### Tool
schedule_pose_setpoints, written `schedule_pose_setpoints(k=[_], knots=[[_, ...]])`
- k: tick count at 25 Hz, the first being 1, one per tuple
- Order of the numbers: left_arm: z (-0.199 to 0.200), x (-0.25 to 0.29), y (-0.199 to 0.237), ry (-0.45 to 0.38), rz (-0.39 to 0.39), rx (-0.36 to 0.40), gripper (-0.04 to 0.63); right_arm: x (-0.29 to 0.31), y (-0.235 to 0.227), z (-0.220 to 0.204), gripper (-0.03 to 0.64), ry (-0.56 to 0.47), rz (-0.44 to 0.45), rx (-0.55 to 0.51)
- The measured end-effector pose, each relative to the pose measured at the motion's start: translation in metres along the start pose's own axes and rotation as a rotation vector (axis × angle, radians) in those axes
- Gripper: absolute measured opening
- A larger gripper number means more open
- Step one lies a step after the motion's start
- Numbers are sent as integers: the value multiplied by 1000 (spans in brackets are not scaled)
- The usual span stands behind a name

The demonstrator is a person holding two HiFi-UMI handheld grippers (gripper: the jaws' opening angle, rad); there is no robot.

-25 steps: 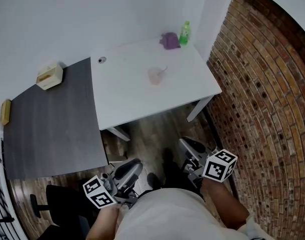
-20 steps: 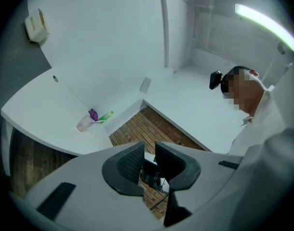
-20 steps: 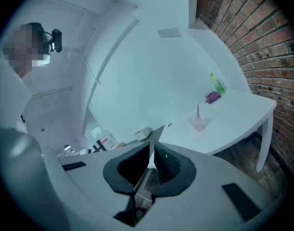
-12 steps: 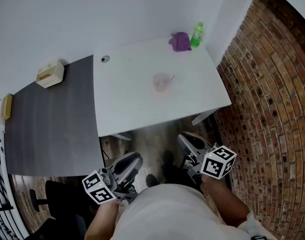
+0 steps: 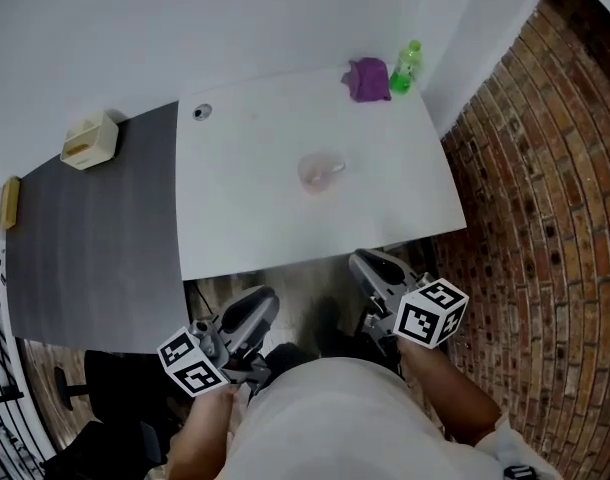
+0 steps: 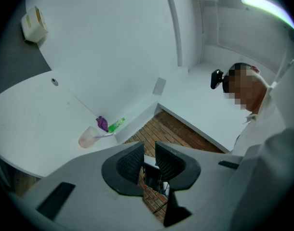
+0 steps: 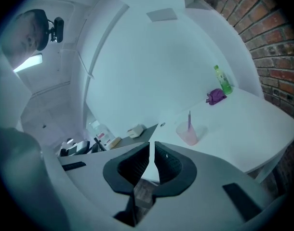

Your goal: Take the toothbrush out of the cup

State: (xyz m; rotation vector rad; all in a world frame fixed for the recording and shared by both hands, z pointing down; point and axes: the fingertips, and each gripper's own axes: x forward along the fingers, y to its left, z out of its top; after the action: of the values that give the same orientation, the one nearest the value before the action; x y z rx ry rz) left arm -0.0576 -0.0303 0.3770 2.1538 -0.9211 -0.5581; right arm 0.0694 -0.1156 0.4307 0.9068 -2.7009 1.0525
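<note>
Head view: the cup (image 5: 318, 171), translucent pink plastic, stands near the middle of the white surface (image 5: 245, 228). The toothbrush (image 5: 331, 167) leans inside it, handle tip past the rim. Both the left gripper (image 5: 251, 314) and the right gripper (image 5: 377, 272) are held low on the near side, well apart from the cup.

Left gripper view: the ribbed dark jaws stand slightly apart, with nothing between them. The cup appears far left, just beside a purple cloth (image 6: 102, 123) and a green bottle (image 6: 116, 124).

Right gripper view: the jaws are clenched almost tip to tip on nothing. The toothbrush stands nearly upright in the cup.

Handling: the toothbrush is probably light, stiff and smooth. Grip the exposed handle above the rim. The light cup may tip or lift with it, so steady it
</note>
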Motion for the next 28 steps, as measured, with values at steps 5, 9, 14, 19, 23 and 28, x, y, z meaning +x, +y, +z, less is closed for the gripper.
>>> schedule_pose_setpoints(k=[5, 9, 14, 19, 23, 28], knots=[[10, 9, 16, 5, 33, 7, 66, 11, -10, 9, 15, -4, -18, 3], [21, 11, 25, 11, 17, 0, 66, 22, -11, 12, 15, -16, -50, 6], [25, 10, 35, 55, 12, 4, 67, 27, -9, 15, 15, -48, -90, 23], [30, 4, 42, 58, -2, -13, 80, 31, -9, 15, 15, -60, -121, 14], [29, 2, 54, 76, 17, -19, 107, 36, -14, 18, 15, -62, -149, -9], [24, 7, 69, 124, 23, -20, 117, 43, -27, 24, 22, -68, -211, -42]])
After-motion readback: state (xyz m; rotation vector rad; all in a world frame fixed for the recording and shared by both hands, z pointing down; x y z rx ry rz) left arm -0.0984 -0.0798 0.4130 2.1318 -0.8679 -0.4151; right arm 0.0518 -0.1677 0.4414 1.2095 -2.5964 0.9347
